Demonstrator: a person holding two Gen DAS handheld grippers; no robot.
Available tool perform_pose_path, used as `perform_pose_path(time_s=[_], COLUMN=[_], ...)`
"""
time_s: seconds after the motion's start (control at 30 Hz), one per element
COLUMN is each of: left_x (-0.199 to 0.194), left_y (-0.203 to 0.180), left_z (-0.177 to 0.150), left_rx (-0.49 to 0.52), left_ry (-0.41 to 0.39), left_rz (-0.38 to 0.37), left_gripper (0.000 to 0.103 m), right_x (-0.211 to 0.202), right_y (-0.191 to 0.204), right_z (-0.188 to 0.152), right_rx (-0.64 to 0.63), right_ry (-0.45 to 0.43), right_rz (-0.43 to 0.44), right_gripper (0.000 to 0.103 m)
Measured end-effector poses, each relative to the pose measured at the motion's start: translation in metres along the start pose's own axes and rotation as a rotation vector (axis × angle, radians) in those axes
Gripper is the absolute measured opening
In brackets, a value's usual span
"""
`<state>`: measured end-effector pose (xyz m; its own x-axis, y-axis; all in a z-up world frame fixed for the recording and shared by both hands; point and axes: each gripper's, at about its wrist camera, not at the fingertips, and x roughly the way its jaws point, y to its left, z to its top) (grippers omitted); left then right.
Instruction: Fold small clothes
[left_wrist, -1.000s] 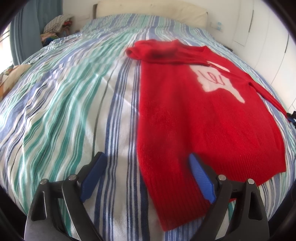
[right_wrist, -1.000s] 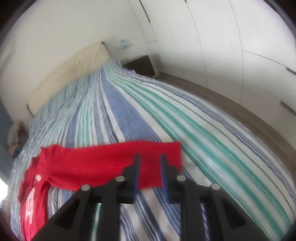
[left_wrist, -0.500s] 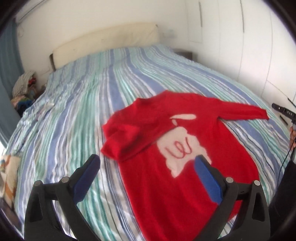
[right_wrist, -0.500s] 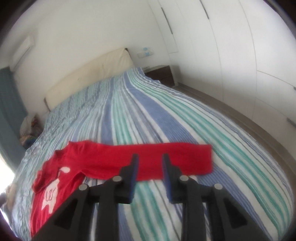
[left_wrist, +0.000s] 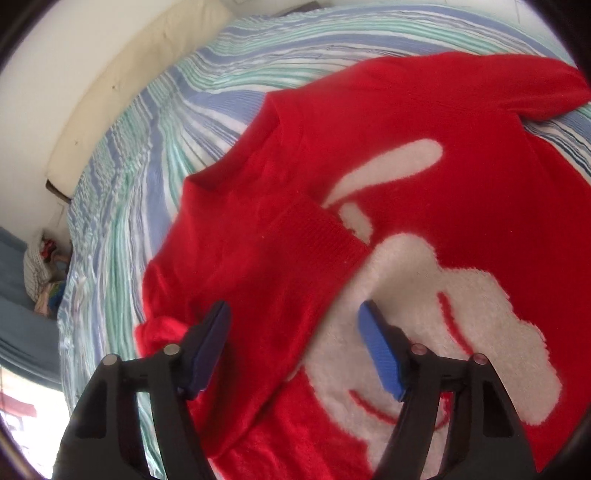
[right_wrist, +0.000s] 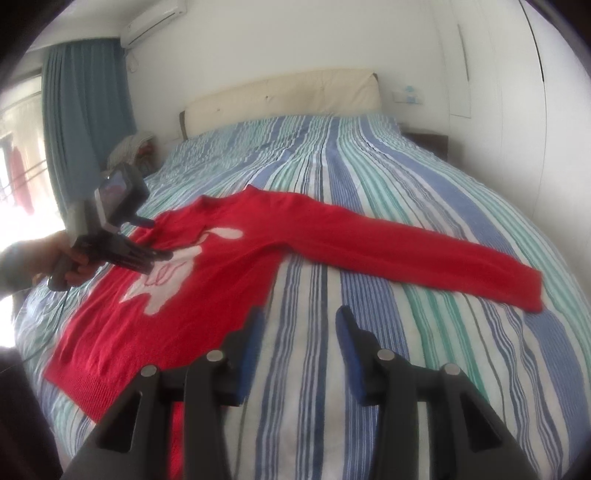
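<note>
A red knit sweater (right_wrist: 229, 258) with a white rabbit figure lies flat on the striped bed (right_wrist: 424, 184). One sleeve (right_wrist: 424, 254) stretches out to the right. The other sleeve (left_wrist: 258, 266) is folded over the chest, its ribbed cuff (left_wrist: 317, 236) next to the rabbit. My left gripper (left_wrist: 295, 332) is open and hovers just above the folded sleeve; it also shows in the right wrist view (right_wrist: 162, 254) over the rabbit. My right gripper (right_wrist: 301, 325) is open and empty above the bedspread, beside the sweater's side edge.
A cream headboard (right_wrist: 280, 96) stands at the far end of the bed. Blue curtains (right_wrist: 85, 110) and a pile of clothes (right_wrist: 129, 147) are at the left. White wardrobe doors (right_wrist: 517, 74) line the right wall, with a dark nightstand (right_wrist: 424, 142) beside the bed.
My left gripper has moved up along the sweater from the hem to the folded sleeve at the chest. My right gripper has opened wider and drawn back from the outstretched sleeve.
</note>
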<state>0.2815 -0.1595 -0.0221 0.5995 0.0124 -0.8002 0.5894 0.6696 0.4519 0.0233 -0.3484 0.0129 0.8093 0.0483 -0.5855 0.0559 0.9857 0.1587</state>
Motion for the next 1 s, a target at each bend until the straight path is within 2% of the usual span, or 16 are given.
perform_pose_path(time_s=[0.03, 0.1, 0.2, 0.27, 0.3, 0.33, 0.4, 0.47, 0.57, 0.67, 0.8, 0.93, 0.97, 1.0], left_x=[0.006, 0.012, 0.011, 0.006, -0.001, -0.010, -0.029, -0.046, -0.062, -0.068, -0.062, -0.045, -0.043, -0.042], left_y=[0.002, 0.006, 0.003, 0.002, 0.010, 0.028, 0.079, 0.140, 0.228, 0.280, 0.293, 0.273, 0.268, 0.264], left_z=[0.002, 0.000, -0.003, -0.006, -0.009, -0.014, -0.034, -0.070, -0.148, -0.236, -0.329, -0.372, -0.378, -0.384], left_rx=[-0.028, -0.094, -0.190, -0.216, -0.260, -0.348, -0.555, -0.767, -1.069, -1.268, -1.415, -1.430, -1.424, -1.423], left_ry=[0.003, -0.007, -0.053, -0.073, -0.088, -0.111, -0.154, -0.182, -0.181, -0.136, -0.051, 0.024, 0.045, 0.053], left_rz=[-0.005, -0.023, -0.061, -0.041, -0.058, -0.095, -0.128, -0.134, -0.083, 0.014, 0.073, 0.037, 0.026, 0.005], left_gripper=[0.062, 0.039, 0.014, 0.005, 0.005, 0.004, 0.004, 0.004, 0.004, 0.004, 0.004, 0.006, 0.011, 0.023], right_x=[0.001, 0.001, 0.002, 0.004, 0.006, 0.007, 0.006, 0.002, -0.002, 0.001, 0.009, 0.018, 0.021, 0.022], right_y=[0.000, 0.003, 0.010, 0.012, 0.013, 0.013, 0.013, 0.012, 0.008, 0.006, 0.011, 0.019, 0.021, 0.022], right_z=[0.000, 0.001, -0.001, -0.002, -0.003, -0.003, -0.003, -0.002, -0.002, -0.001, -0.004, -0.008, -0.009, -0.010], right_rx=[0.005, -0.006, -0.033, -0.041, -0.042, -0.041, -0.038, -0.039, -0.037, -0.015, -0.030, -0.049, -0.053, -0.056], right_ry=[-0.001, -0.007, 0.000, 0.008, 0.013, 0.016, 0.012, 0.001, -0.006, 0.010, 0.035, 0.059, 0.064, 0.069], right_rz=[0.007, 0.014, 0.017, 0.021, 0.022, 0.023, 0.021, 0.013, 0.001, 0.020, 0.033, 0.037, 0.037, 0.036], right_gripper=[0.040, 0.040, 0.040, 0.040, 0.040, 0.040, 0.040, 0.040, 0.040, 0.040, 0.040, 0.040, 0.040, 0.040])
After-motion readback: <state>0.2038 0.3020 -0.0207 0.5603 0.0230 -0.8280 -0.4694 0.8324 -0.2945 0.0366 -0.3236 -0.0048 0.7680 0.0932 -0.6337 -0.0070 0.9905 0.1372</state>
